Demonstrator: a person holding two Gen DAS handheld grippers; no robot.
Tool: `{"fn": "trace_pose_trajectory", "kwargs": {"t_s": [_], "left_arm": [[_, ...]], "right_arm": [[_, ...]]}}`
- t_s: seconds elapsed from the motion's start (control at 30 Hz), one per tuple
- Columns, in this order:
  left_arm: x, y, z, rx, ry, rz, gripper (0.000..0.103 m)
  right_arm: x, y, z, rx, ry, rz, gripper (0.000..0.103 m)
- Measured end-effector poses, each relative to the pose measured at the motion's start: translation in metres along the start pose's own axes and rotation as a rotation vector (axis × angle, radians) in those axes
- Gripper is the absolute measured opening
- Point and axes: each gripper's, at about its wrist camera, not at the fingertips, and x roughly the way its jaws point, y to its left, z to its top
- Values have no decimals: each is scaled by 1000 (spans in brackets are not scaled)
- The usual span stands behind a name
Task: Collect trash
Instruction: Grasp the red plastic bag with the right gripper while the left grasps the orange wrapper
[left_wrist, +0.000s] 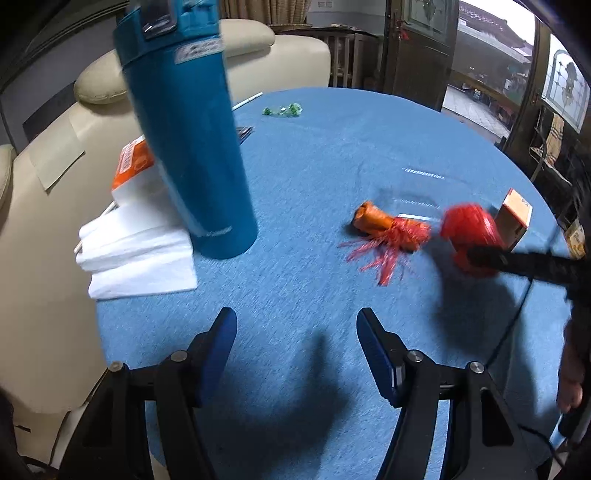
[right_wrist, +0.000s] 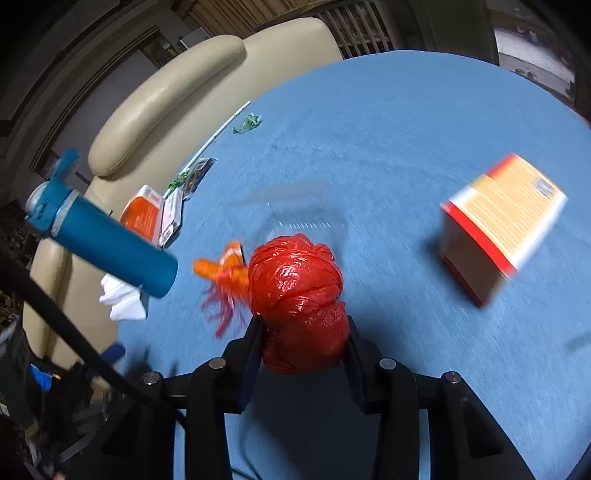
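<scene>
Bottle (left_wrist: 188, 136), wrapper (left_wrist: 388, 227) and box (right_wrist: 498, 225) ring clamped bag (right_wrist: 299, 299).

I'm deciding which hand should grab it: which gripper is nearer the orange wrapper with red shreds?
Right. The right gripper, shut on a crumpled red plastic bag, sits just beside the orange wrapper; the left gripper hangs open and empty, well short of it.
</scene>
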Motion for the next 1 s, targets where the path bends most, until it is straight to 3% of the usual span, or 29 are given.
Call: {"fn": "trace_pose_trajectory", "kwargs": {"t_s": [0.3, 0.47, 0.67, 0.83, 0.87, 0.97, 1.0], "left_arm": [[25, -25, 54, -3, -19, -165, 69], [51, -39, 75, -34, -15, -208, 71], [87, -46, 80, -97, 59, -242, 71], [99, -46, 77, -102, 70, -266, 70], [99, -46, 75, -93, 71, -263, 67], [96, -45, 72, -73, 69, -250, 46], [95, -43, 70, -70, 70, -252, 46]], "right_arm": [[-38, -33, -41, 46, 13, -4, 43], [-44, -46, -56, 74, 14, 7, 43], [-46, -52, -59, 90, 9, 32, 43], [-47, -54, -59, 99, 5, 40, 43], [-49, -56, -61, 103, 3, 44, 43], [-53, -60, -63, 115, 0, 50, 43], [-53, -60, -63, 116, 0, 49, 43]]}}
